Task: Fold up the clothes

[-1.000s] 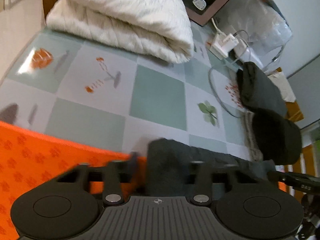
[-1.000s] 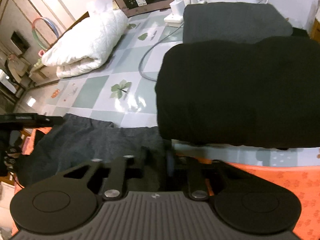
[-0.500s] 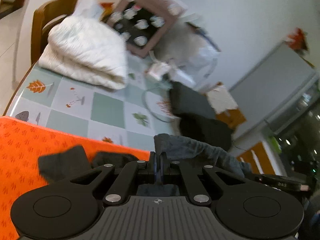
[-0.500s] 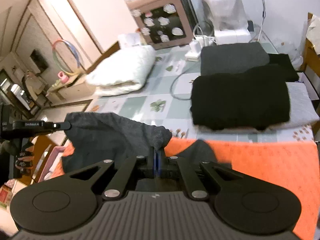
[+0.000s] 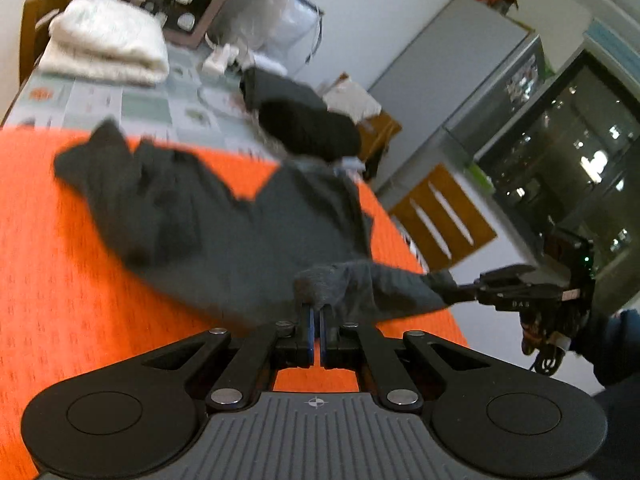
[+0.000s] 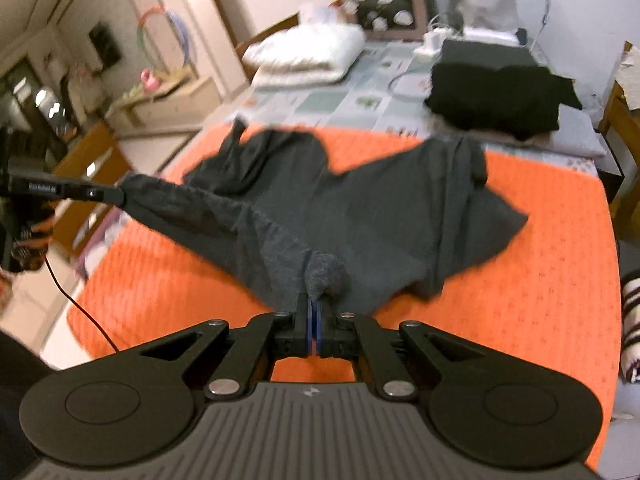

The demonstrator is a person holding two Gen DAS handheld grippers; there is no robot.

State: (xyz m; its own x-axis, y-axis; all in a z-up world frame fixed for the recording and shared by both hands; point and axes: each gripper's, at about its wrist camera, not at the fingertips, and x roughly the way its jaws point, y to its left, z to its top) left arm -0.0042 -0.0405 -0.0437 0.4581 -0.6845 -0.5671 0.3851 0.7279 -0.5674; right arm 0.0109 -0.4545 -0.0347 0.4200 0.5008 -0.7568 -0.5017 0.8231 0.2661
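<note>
A dark grey T-shirt [image 5: 224, 236] hangs over the orange cloth [image 5: 60, 300], its sleeves and lower part trailing on it. My left gripper [image 5: 315, 310] is shut on one bunched corner of the shirt's edge. My right gripper [image 6: 314, 306] is shut on the other corner; the shirt [image 6: 380, 216] spreads beyond it. The edge is stretched between the two grippers. The right gripper [image 5: 476, 286] shows in the left wrist view, the left gripper [image 6: 118, 196] in the right wrist view.
A stack of folded black and grey clothes [image 6: 492, 92] sits beyond the orange cloth on a checked sheet [image 6: 320, 100]. A folded white quilt [image 6: 304, 56] lies far left, with a power strip and cable [image 6: 432, 40] near it.
Both grippers have shut on the shirt's edge, then lifted and pulled back, drawing the shirt up off the surface and spreading it over the orange cloth.
</note>
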